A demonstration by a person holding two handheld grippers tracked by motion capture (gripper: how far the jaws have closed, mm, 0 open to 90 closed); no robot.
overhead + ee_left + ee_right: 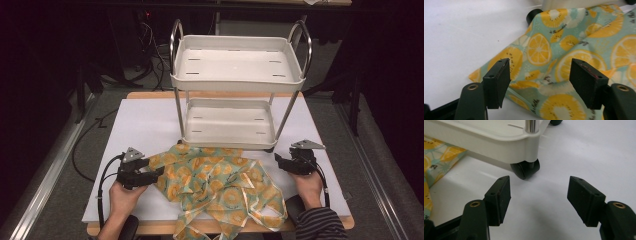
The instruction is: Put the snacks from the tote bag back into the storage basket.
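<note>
White tabletop [140,125] on a wooden board, dark room all around, cables on the floor at left. Two-tier white cart [239,65] parked at the far middle of the table, both trays bare.

Citrus-print cloth [220,187] spread crumpled just in front of the cart, its far edge tucked against the lower tray, its near end spilling over the table's front edge. Ribbon-like ties tangled through the near part.

Left gripper [155,172] at the cloth's left corner, jaws wide apart, pads hovering over the fabric [541,75] without pinching it. Right gripper [278,160] just off the cloth's right edge, jaws likewise spread with nothing between them, aimed at bare tabletop and a black caster [525,168] of the cart.

Judging by the layout: barely begun. Cloth not yet gripped, not smoothed, not folded, not lifted; probably both corners left to seize before anything else.

Hard to make out: what the garment really is — apron or scarf — under its own folds. Near end cut off by the bottom of the high view. Small printed lettering on the fabric unreadable.
</note>
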